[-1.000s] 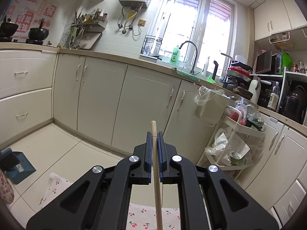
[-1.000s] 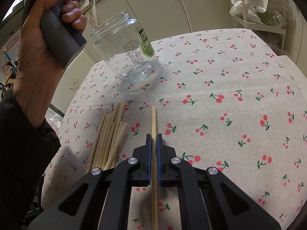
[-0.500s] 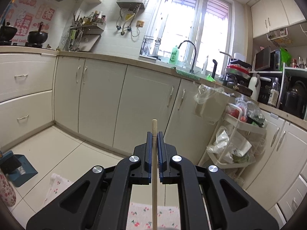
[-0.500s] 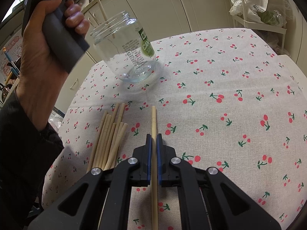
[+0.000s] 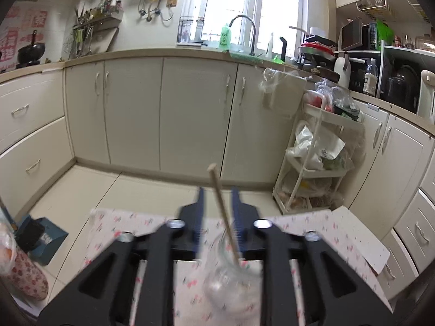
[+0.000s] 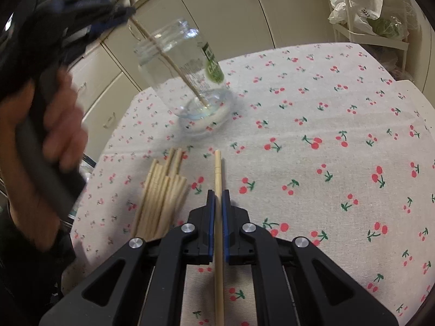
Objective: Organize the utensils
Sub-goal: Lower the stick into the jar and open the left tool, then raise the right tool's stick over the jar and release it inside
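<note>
A clear glass jar (image 6: 185,73) stands on the cherry-print tablecloth (image 6: 339,125). One wooden chopstick (image 6: 174,62) leans inside it, its tip on the jar's bottom. My left gripper (image 5: 217,193) hovers just over the jar (image 5: 231,279). Its jaws are opening, and the chopstick (image 5: 221,203) stands loose between them, touching neither pad. In the right wrist view the left gripper (image 6: 108,13) is blurred, held in a hand at the upper left. My right gripper (image 6: 218,194) is shut on another chopstick (image 6: 217,168) low over the cloth. Several chopsticks (image 6: 160,198) lie bundled to its left.
The table's far edge lies just behind the jar, with cream cabinets (image 5: 190,114) and tiled floor beyond. A white trolley (image 5: 312,163) full of bags stands at the right. A blue box (image 5: 40,236) sits on the floor at the left.
The left gripper dropped toward the jar and its jaws parted. The chopstick it held now leans inside the jar. The right gripper and its chopstick have not moved.
</note>
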Demonstrator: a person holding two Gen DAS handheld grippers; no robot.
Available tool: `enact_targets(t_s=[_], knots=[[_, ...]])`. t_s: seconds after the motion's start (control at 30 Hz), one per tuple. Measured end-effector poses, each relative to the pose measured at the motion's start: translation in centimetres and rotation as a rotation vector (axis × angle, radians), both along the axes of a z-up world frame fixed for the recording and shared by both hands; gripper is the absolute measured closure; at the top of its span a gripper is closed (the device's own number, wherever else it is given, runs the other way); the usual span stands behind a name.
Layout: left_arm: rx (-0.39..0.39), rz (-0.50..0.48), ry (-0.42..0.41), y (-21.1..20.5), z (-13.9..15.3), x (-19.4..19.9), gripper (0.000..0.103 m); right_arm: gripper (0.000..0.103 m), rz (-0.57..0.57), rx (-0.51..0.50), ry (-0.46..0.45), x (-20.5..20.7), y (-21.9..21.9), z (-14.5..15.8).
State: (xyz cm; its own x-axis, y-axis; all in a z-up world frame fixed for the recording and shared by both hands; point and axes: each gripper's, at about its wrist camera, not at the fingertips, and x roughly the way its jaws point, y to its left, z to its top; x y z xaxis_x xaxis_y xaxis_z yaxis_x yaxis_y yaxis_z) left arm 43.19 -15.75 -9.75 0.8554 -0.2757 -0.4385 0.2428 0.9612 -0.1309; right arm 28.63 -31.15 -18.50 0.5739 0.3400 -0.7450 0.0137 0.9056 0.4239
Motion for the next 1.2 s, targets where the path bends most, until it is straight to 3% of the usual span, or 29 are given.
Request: enact_targets(t_s=[0.03,0.23,0.33,0.6,0.9,1.2], knots=[[-0.007,0.015,0.005,0.9,-0.2,-0.9,0.061,0.097,-0.003,0.014,-0.02,-0.1,-0.1,0.5],[-0.027,0.089,0.076,5.5,-3.1,-4.0,0.047,0.097,-0.032,0.077,-0.173,0.1,-0.7,5.2],[-0.058,0.113,0.148,7.2,-5.6,-4.4,0.046,0.097,-0.057,0.092,-0.266,1.6,-0.7,8.3],[-0.147,0.155,0.201,9.6,-8.6,-5.1,0.043,0.097,-0.079,0.046,-0.485,6.1,0.7,15.7],[-0.167,0.132,0.202,9.4,-9.3,-5.2,0.041,0.097,-0.154,-0.023,-0.617,10.1,0.8,17.6],[-0.169,0.124,0.208,9.0,-9.3,-5.0,0.038,0.096,-0.244,-0.069,-0.617,13.3,0.4,14.8]])
